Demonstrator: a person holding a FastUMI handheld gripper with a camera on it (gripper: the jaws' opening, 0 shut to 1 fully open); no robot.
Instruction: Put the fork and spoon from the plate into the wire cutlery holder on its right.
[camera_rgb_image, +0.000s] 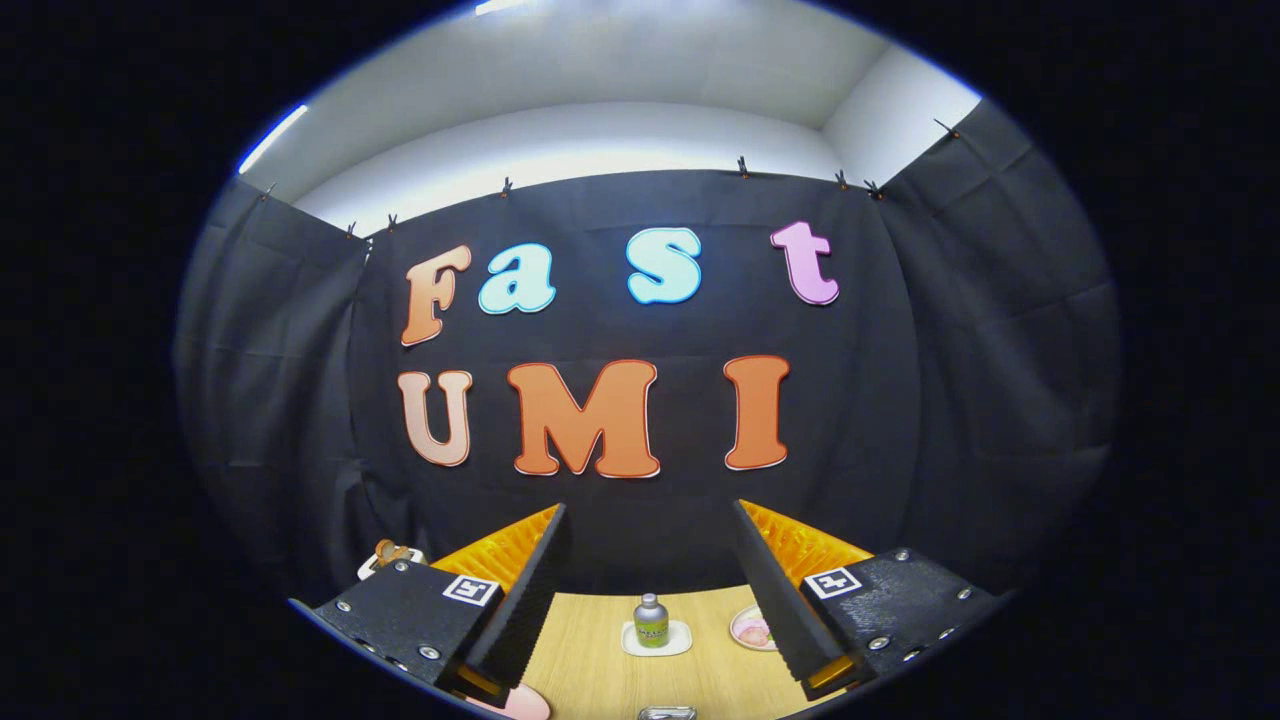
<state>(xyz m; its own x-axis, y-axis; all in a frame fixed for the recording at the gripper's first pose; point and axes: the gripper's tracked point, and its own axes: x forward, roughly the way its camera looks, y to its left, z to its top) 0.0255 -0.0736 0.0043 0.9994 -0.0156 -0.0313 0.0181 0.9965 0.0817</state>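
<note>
My tongs (650, 600) are spread wide, with nothing held between the fingers (520, 600) and nothing touching them; their inner faces are ribbed wedges that taper forward. They hang above a pale wooden table (600, 670). Nearest me, under the left finger, a curved bit of pink plate (522, 703) peeks out (I cannot make out a fork or spoon on it from here). Just right of it, between the fingers at the table's near edge, sits the top of a shiny metal thing (667, 713), possibly the wire holder, though too little shows to be sure. Farther on, between the fingers, a small grey-capped bottle (651, 620) stands upright on a white square coaster (682, 640). Beside it to the right, a round pinkish dish (750, 628) lies partly hidden by my right finger. Off to the far left, a brown object (388, 551) rests on something white. Beyond everything hangs wrinkled black cloth (900, 400), clipped up along its top.
</note>
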